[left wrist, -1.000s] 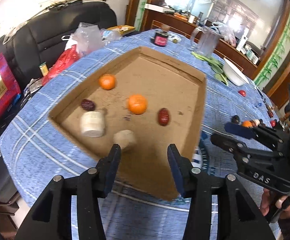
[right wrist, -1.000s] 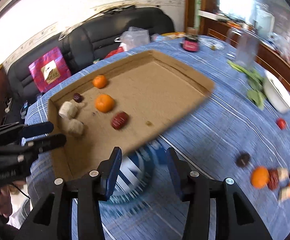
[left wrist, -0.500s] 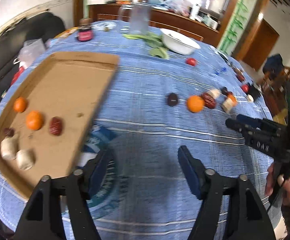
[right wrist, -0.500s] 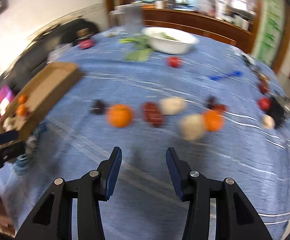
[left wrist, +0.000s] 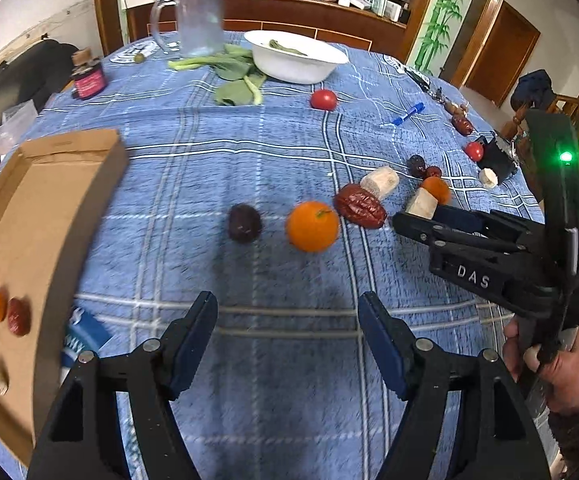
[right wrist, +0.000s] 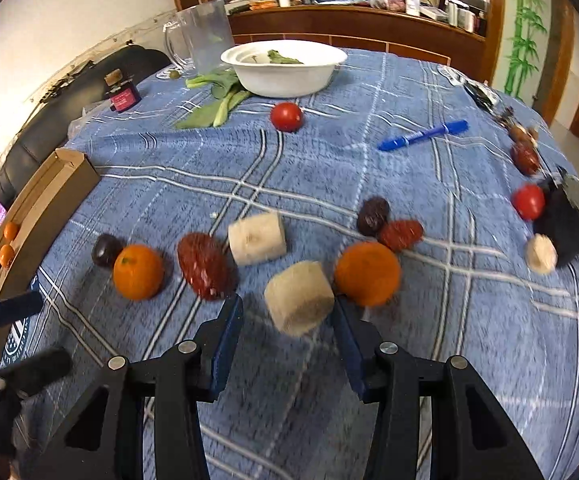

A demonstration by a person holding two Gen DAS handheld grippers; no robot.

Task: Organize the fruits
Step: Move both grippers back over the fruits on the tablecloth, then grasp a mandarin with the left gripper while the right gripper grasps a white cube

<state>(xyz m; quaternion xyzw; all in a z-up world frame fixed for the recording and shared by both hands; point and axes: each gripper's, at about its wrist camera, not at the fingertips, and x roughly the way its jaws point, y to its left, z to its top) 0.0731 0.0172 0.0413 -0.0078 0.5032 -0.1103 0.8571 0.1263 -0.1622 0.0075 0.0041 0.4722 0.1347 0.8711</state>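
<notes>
Loose fruit lies on the blue plaid tablecloth: an orange (left wrist: 312, 225) (right wrist: 138, 271), a dark plum (left wrist: 244, 223) (right wrist: 106, 249), a red date (left wrist: 360, 205) (right wrist: 206, 266), pale cut chunks (right wrist: 299, 297) (right wrist: 257, 237) and a second orange (right wrist: 367, 273). A cardboard tray (left wrist: 45, 216) at the left holds oranges, a date and pale chunks. My left gripper (left wrist: 288, 322) is open and empty, just short of the orange. My right gripper (right wrist: 288, 316) is open, its jaws either side of the nearest pale chunk, apart from it; it also shows in the left wrist view (left wrist: 417, 224).
A white bowl (right wrist: 285, 68), greens (right wrist: 213, 108), a clear jug (right wrist: 201, 36) and a jar (right wrist: 123, 94) stand at the back. Red tomatoes (right wrist: 286, 116) (right wrist: 528, 201), a blue pen (right wrist: 421, 135) and a black object (right wrist: 565, 220) lie to the right.
Both grippers swung right, away from the cardboard tray toward the loose fruit. The left jaws opened wider. The right gripper closed in on the pale chunk.
</notes>
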